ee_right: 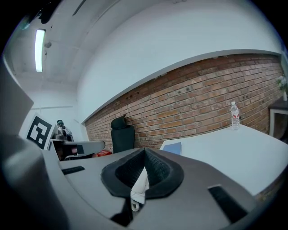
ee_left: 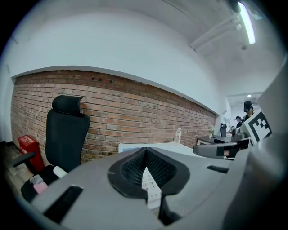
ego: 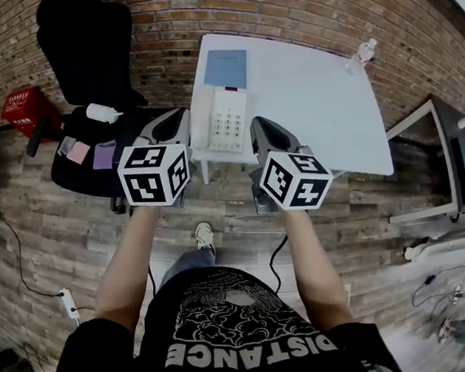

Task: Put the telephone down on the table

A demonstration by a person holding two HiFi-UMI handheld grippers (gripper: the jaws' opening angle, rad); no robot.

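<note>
A white telephone [ego: 228, 119] with a keypad lies on the near left part of the white table [ego: 315, 108], its handset on the left side. My left gripper [ego: 174, 124] hovers just left of the phone, off the table's near corner, and its jaws are shut with nothing between them. My right gripper [ego: 263, 131] hangs at the table's near edge, right of the phone, also shut and holding nothing. In the left gripper view the keypad [ee_left: 150, 186] shows below the closed jaws [ee_left: 145, 155]. In the right gripper view a white part of the phone [ee_right: 140, 186] shows under the closed jaws [ee_right: 144, 157].
A blue notebook [ego: 225, 67] lies behind the phone. A water bottle [ego: 360, 54] stands at the table's far right corner. A black office chair [ego: 90, 64] with small items on its seat stands left of the table. A brick wall runs behind. Another desk [ego: 451, 160] is at the right.
</note>
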